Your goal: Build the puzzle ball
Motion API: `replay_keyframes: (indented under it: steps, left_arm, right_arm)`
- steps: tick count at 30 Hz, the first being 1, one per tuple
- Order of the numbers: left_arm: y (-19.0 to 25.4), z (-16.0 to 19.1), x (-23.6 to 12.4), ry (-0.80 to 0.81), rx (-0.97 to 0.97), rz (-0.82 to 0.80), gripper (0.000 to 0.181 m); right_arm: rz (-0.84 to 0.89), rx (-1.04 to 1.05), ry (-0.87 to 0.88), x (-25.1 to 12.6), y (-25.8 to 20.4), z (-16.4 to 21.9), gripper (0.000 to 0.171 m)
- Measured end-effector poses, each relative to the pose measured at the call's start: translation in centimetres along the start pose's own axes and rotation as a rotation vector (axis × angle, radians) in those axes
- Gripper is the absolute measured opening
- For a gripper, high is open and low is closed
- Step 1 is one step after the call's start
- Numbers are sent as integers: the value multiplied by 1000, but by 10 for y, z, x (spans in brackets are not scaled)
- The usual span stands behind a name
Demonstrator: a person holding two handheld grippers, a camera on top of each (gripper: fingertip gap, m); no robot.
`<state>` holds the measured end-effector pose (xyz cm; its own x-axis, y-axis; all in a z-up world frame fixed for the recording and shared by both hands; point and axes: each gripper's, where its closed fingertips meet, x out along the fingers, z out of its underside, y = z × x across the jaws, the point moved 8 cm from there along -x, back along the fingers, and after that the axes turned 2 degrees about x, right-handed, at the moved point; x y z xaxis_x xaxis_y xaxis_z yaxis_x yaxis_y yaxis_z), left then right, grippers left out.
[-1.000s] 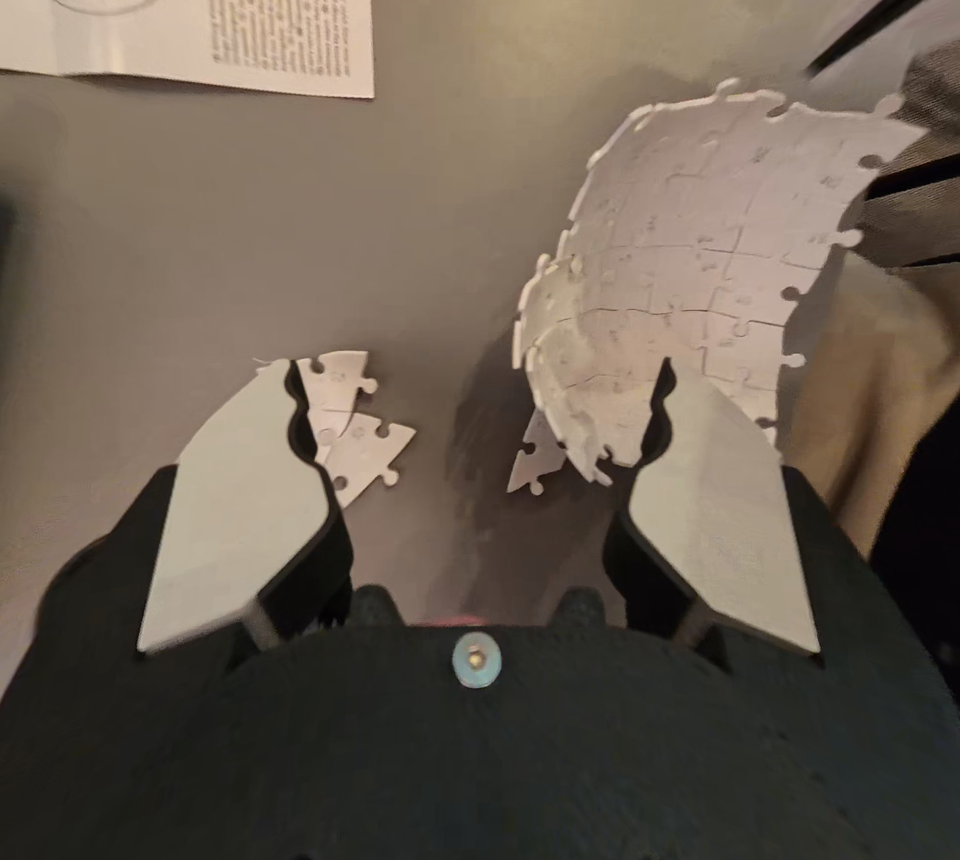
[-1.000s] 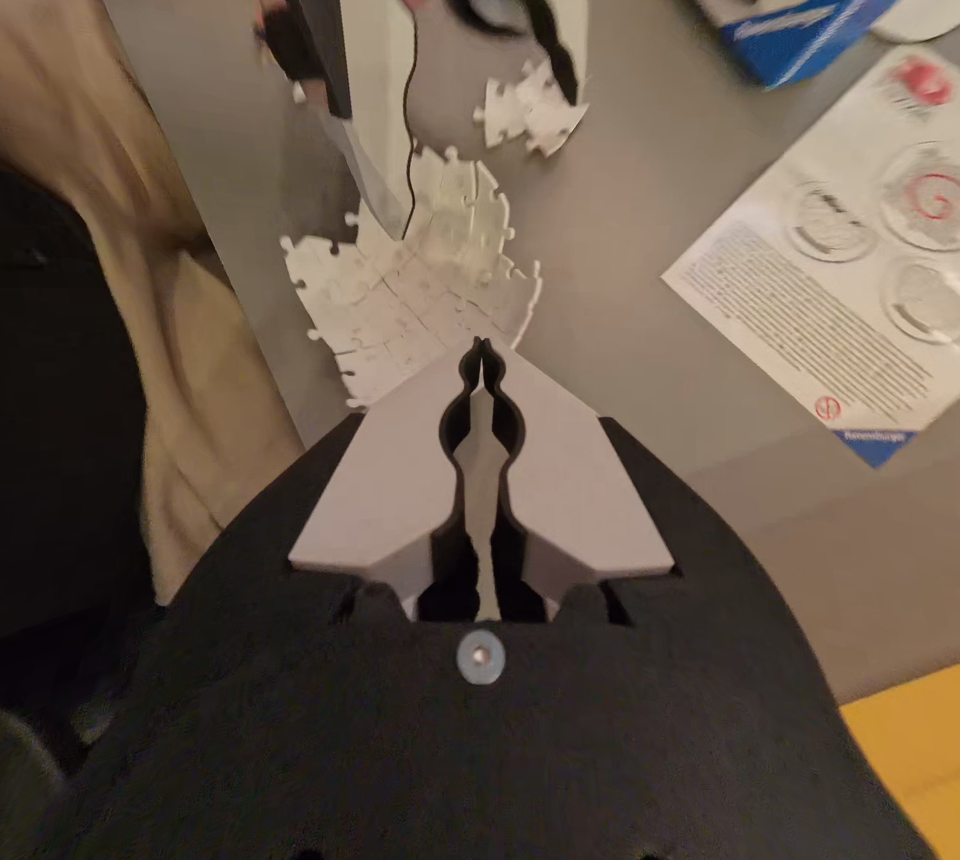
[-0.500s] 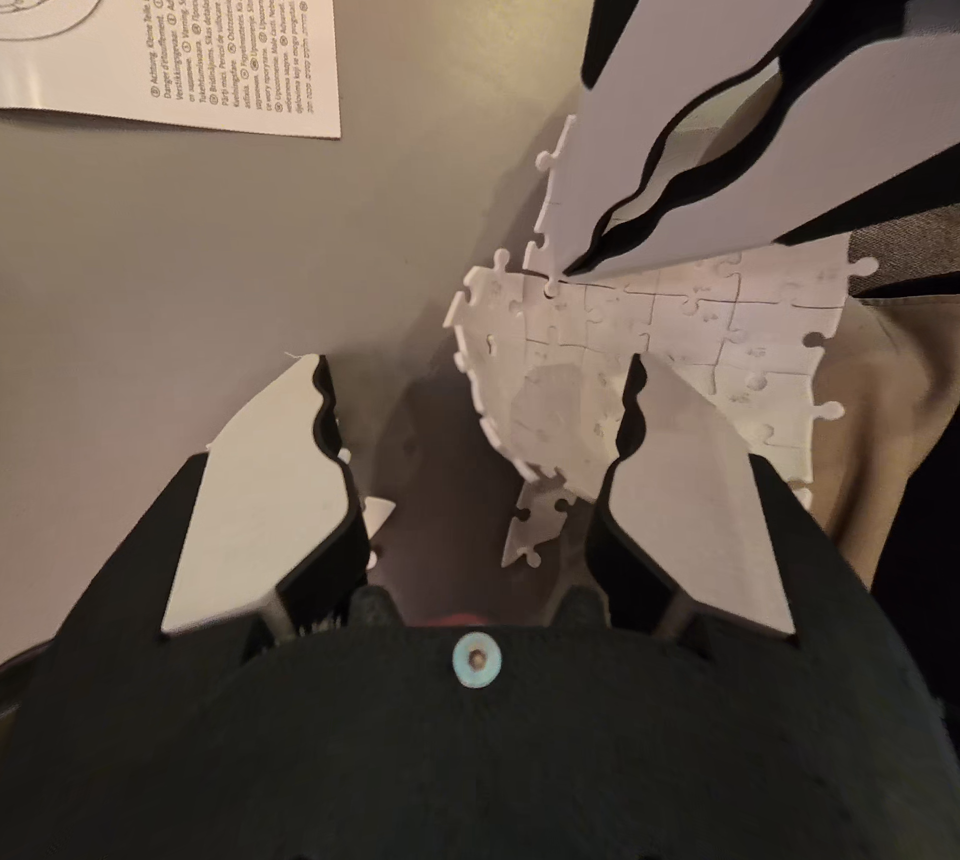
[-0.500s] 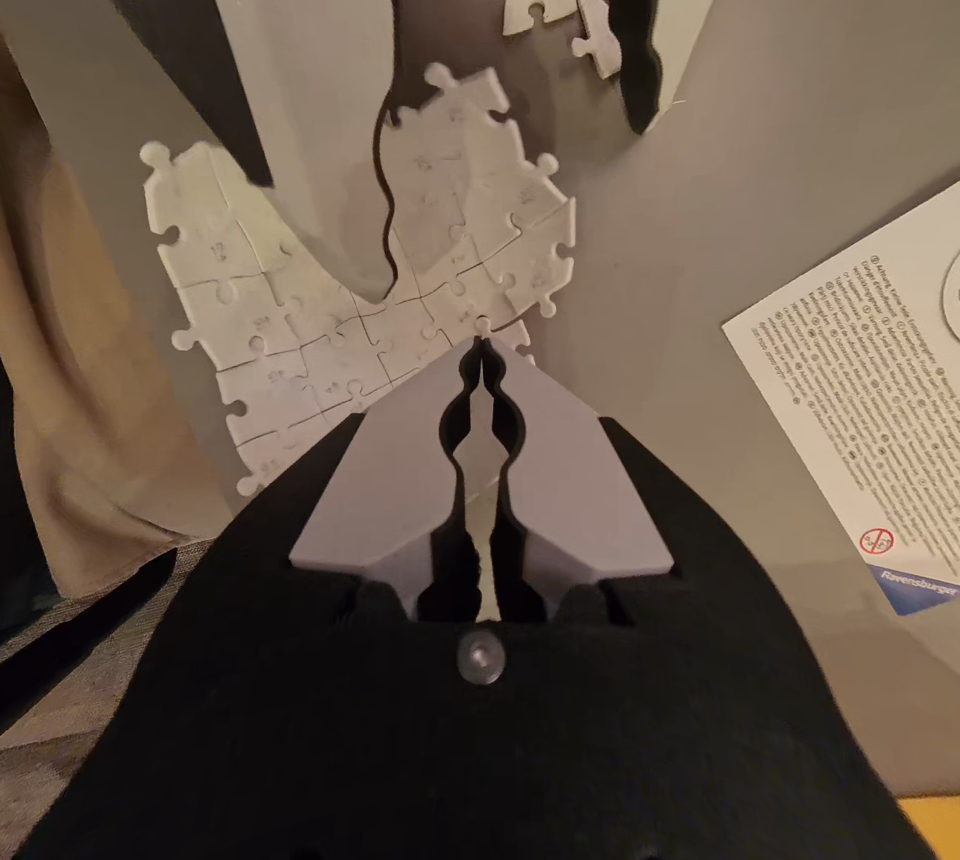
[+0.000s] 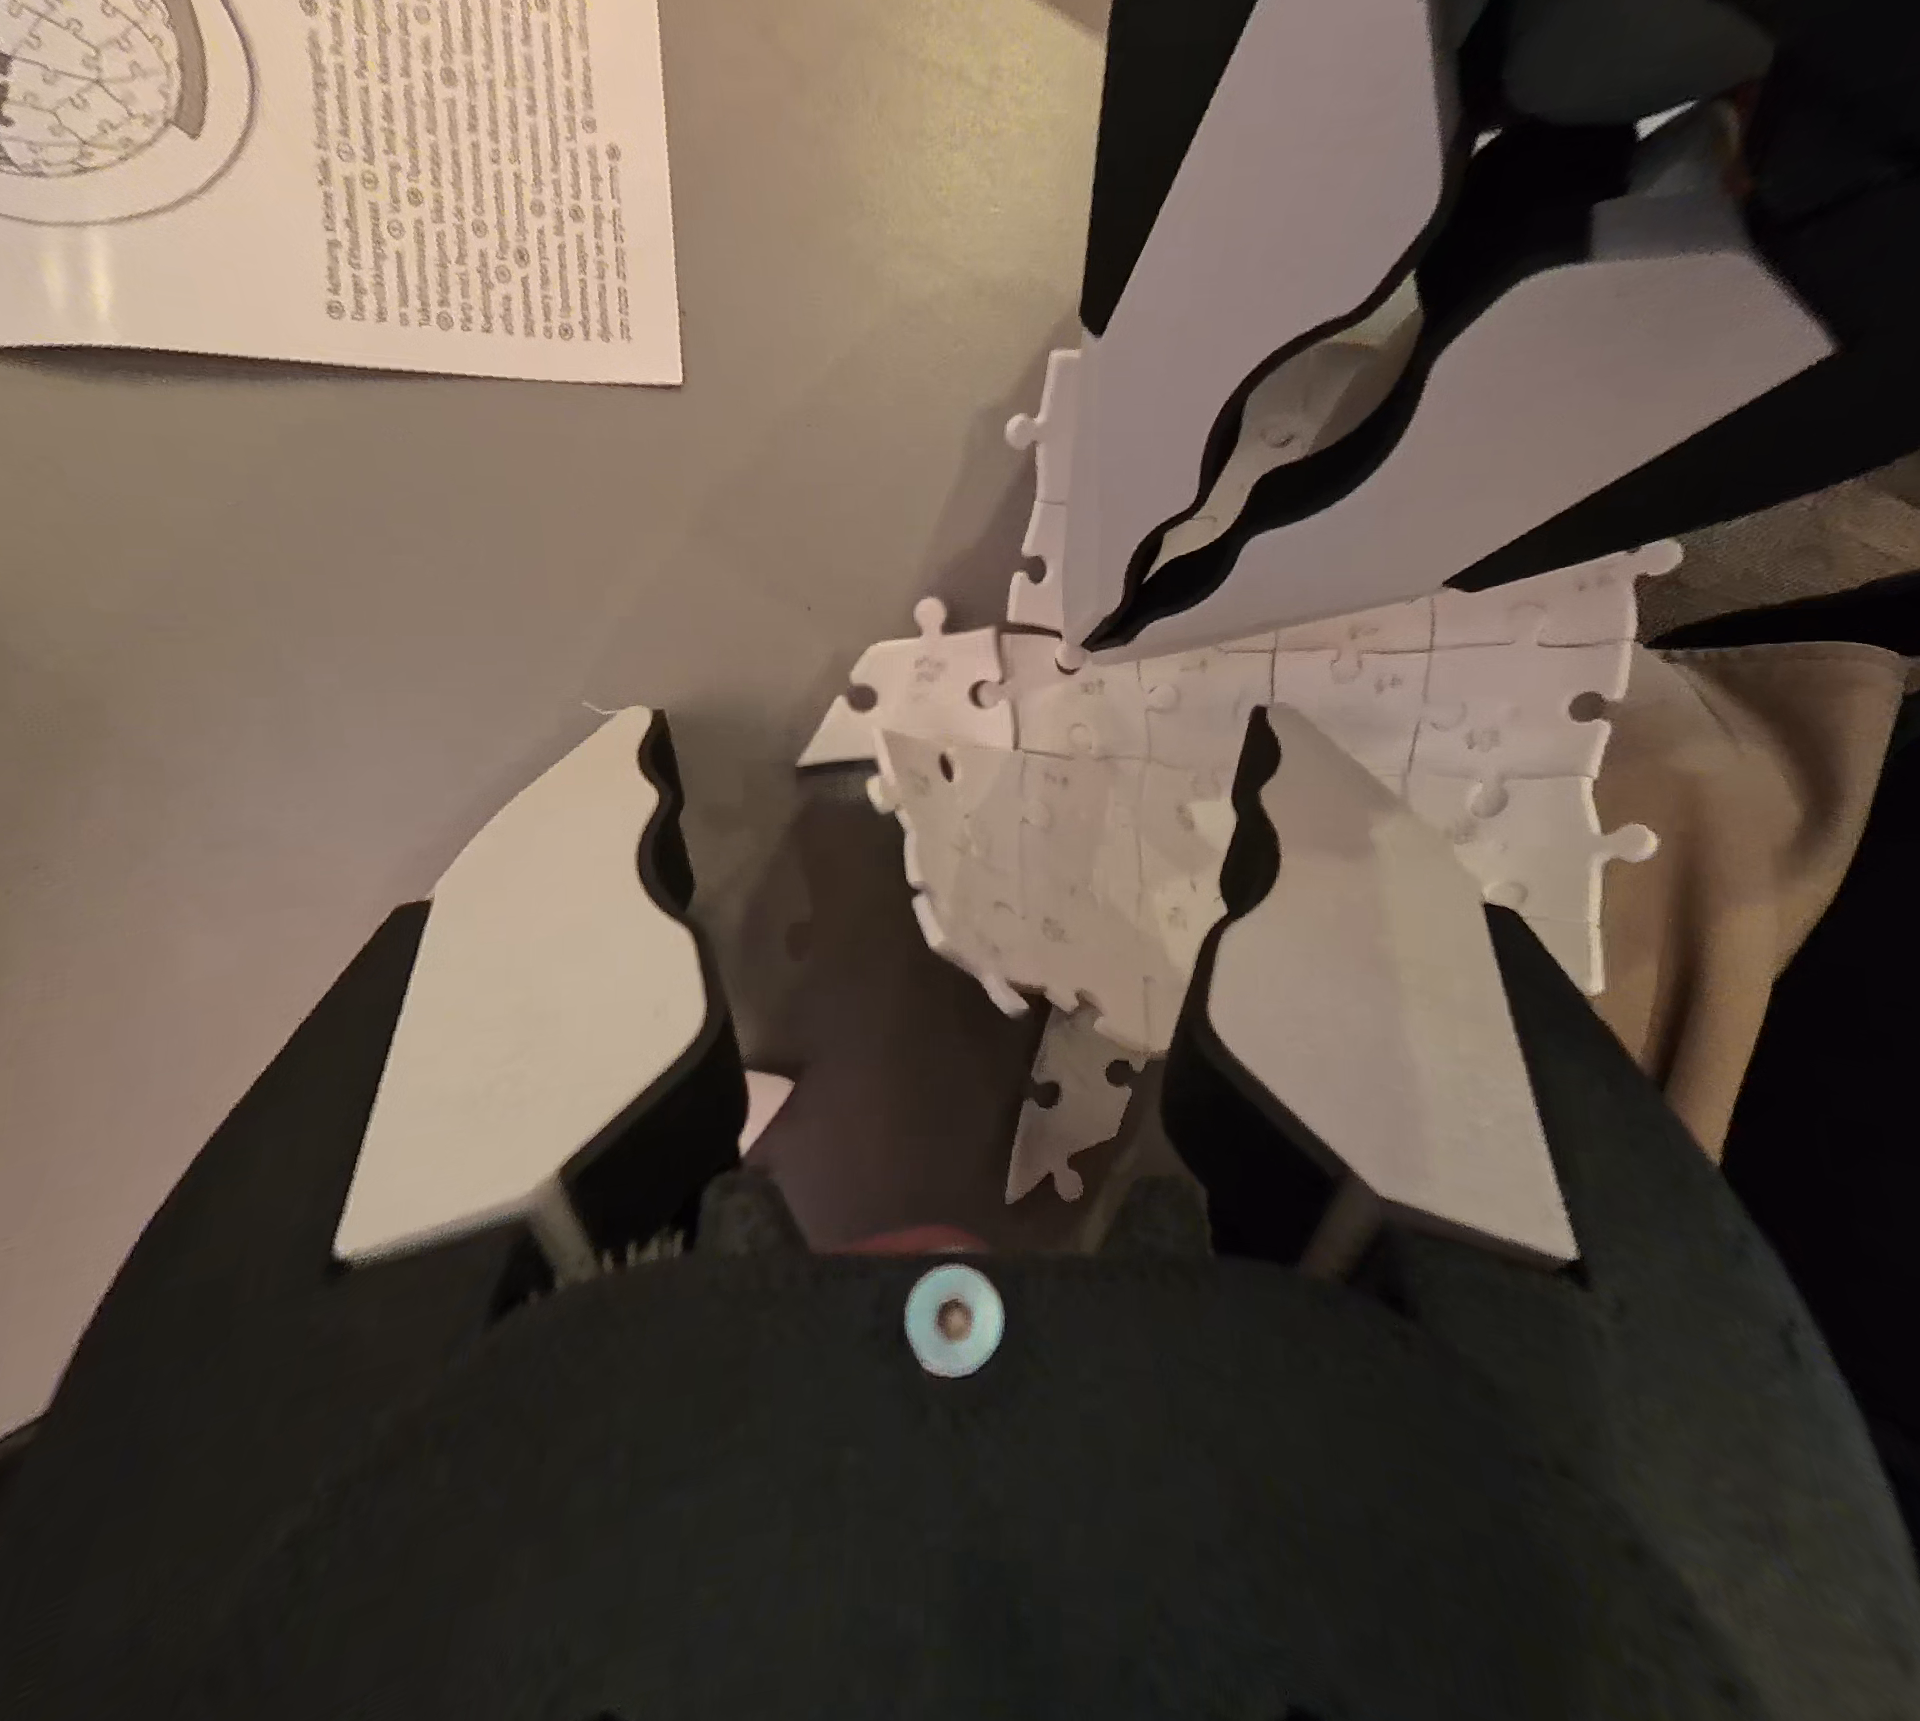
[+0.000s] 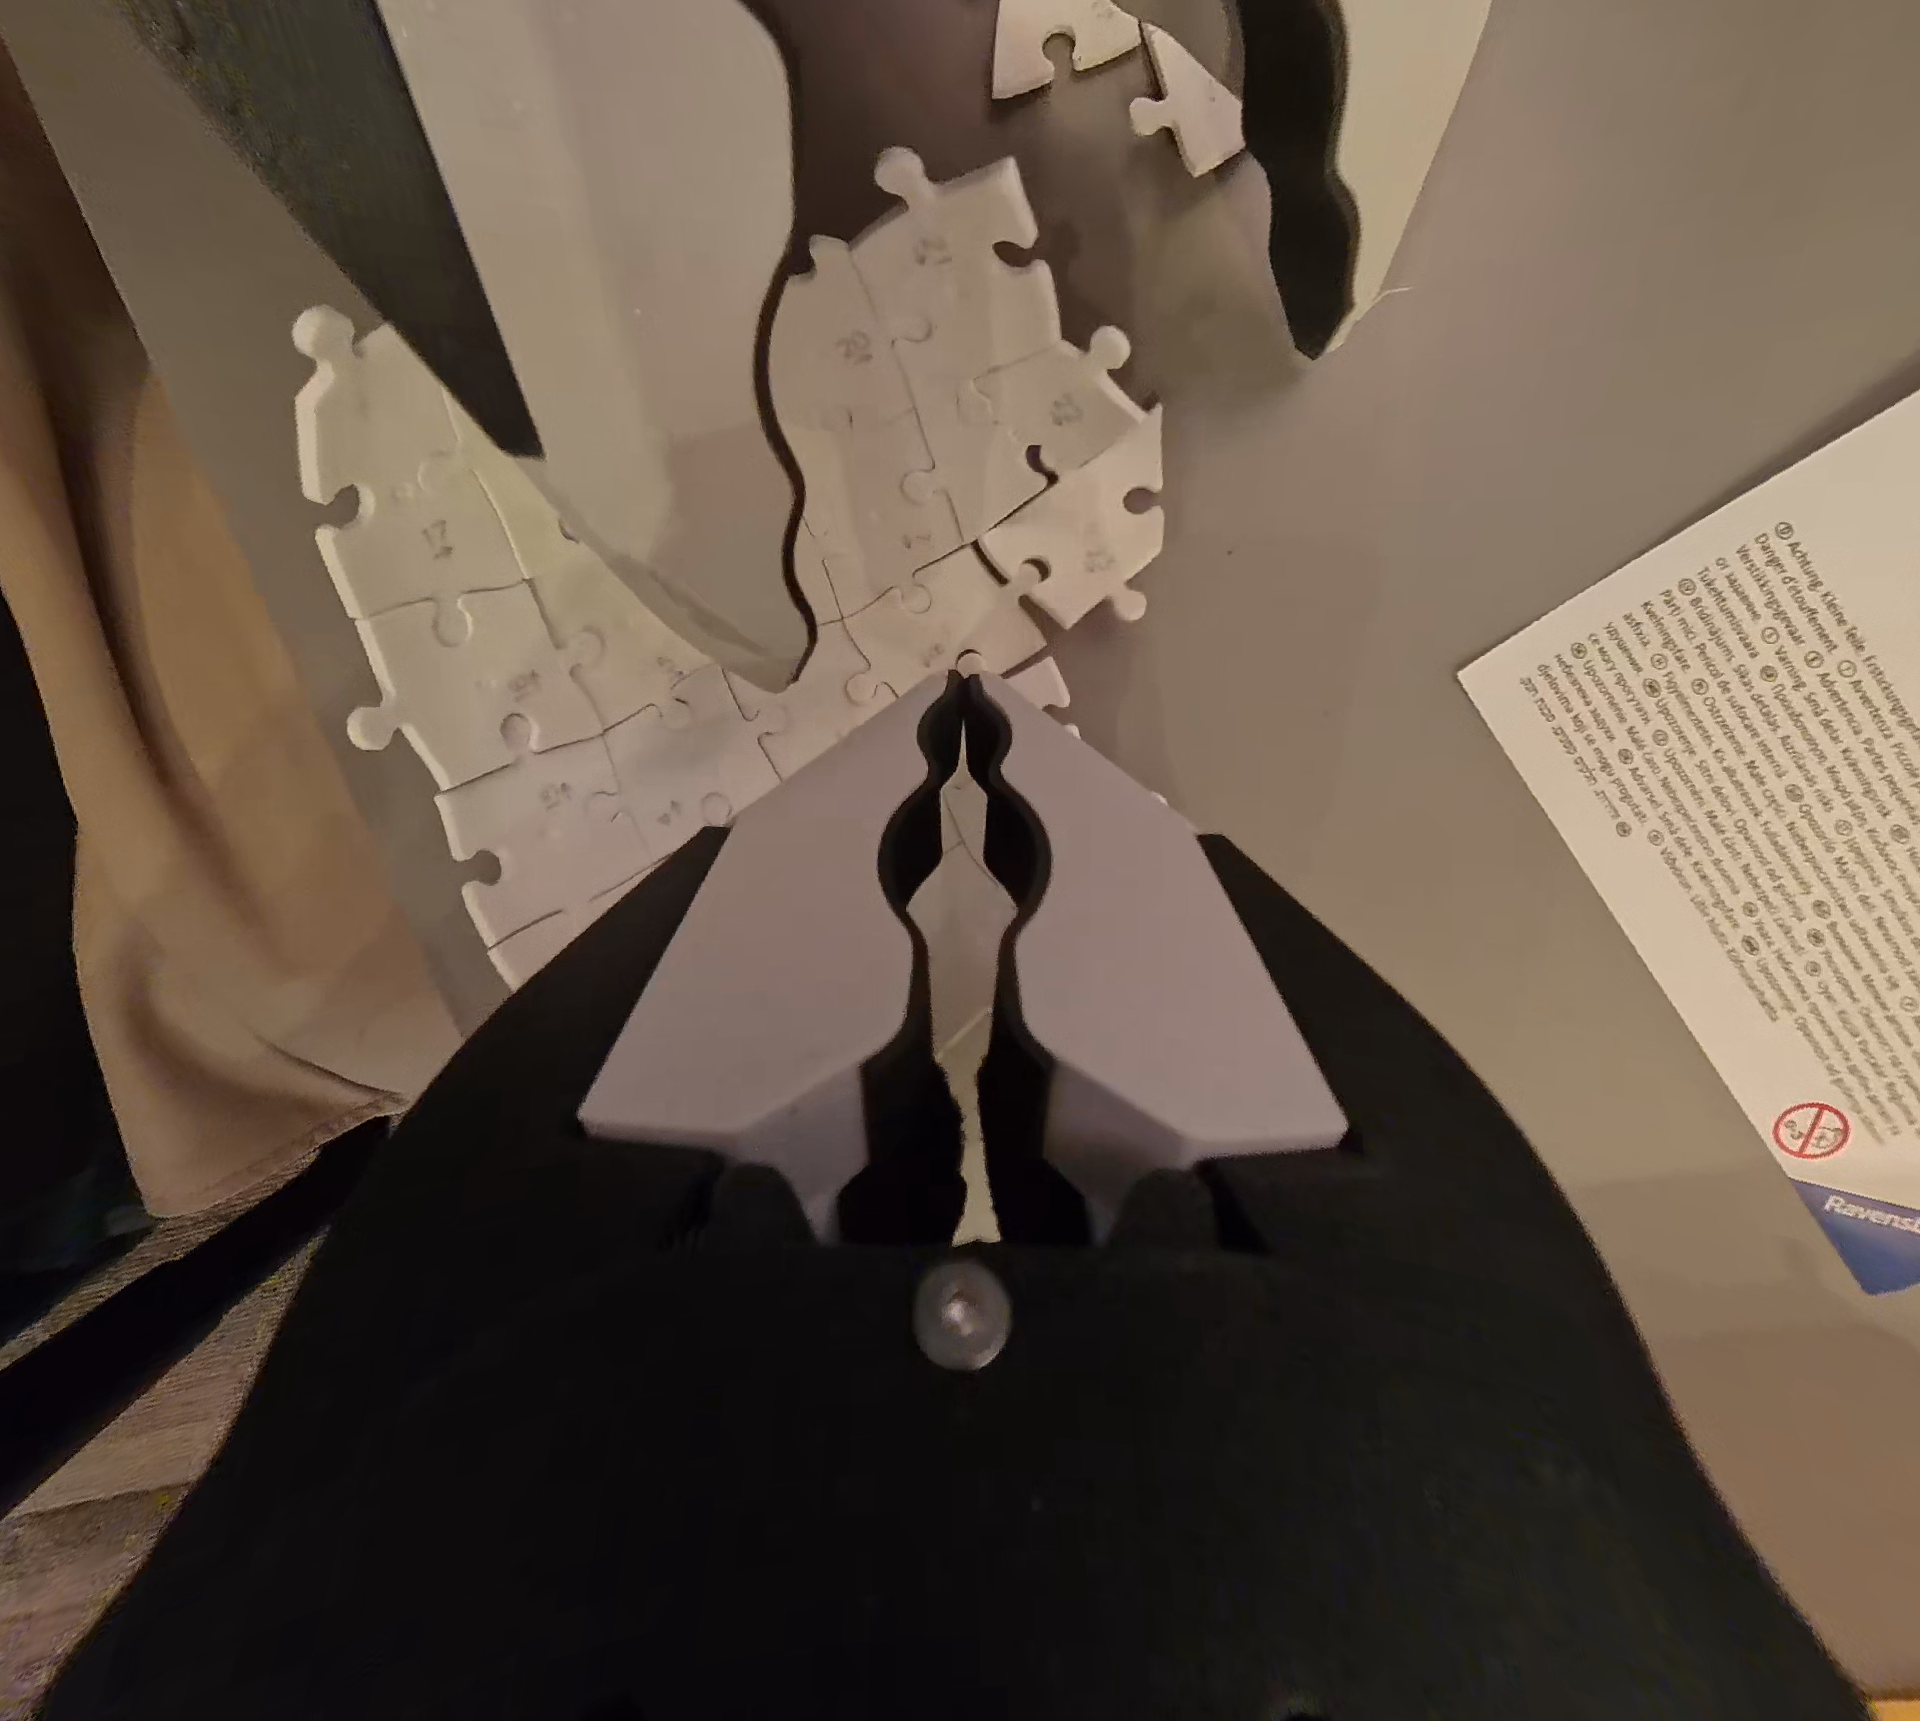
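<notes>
A curved white shell of joined puzzle pieces (image 5: 1340, 695) hangs over the grey table (image 5: 312, 632). My right gripper (image 5: 1086, 645) reaches in from the upper right and is shut on the shell's rim. In the right wrist view its tips (image 6: 961, 684) pinch the shell (image 6: 499, 632), and white card shows between the fingers. One rim piece (image 5: 935, 674) sits slightly askew, with a thin gap beside it. My left gripper (image 5: 956, 736) is open and empty, and the shell's lower part lies between its fingers. A loose triangular piece (image 5: 1070, 1121) lies under the shell.
A printed instruction sheet (image 5: 343, 82) lies on the table at the upper left; it also shows in the right wrist view (image 6: 1714, 788). Two loose pieces (image 6: 1060, 9) lie beyond the shell. Beige cloth (image 5: 1714, 892) is at the table's edge. Both grippers' tips are close together, under 4 cm apart. The loose triangular piece (image 5: 1070, 1121) sits 8 centimeters or so from the ends of my left fingers.
The right gripper has brought the shell closer to the left gripper, so its lower part now sits between the open left fingers. Both grippers keep their state.
</notes>
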<state>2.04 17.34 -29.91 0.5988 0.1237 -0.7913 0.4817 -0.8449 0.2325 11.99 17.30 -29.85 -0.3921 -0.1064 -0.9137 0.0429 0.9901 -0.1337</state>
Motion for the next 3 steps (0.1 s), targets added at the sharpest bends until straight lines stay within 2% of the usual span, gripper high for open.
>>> replay_keyframes:
  steps: [1, 3]
  left_arm:
    - [0, 0, -1, 9, 0, 0, 100]
    - [0, 0, -2, 20, 7, 1, 98]
  right_arm:
    - [-9, 9, 2, 0, 1, 0, 0]
    - [-11, 11, 8, 0, 1, 0, 0]
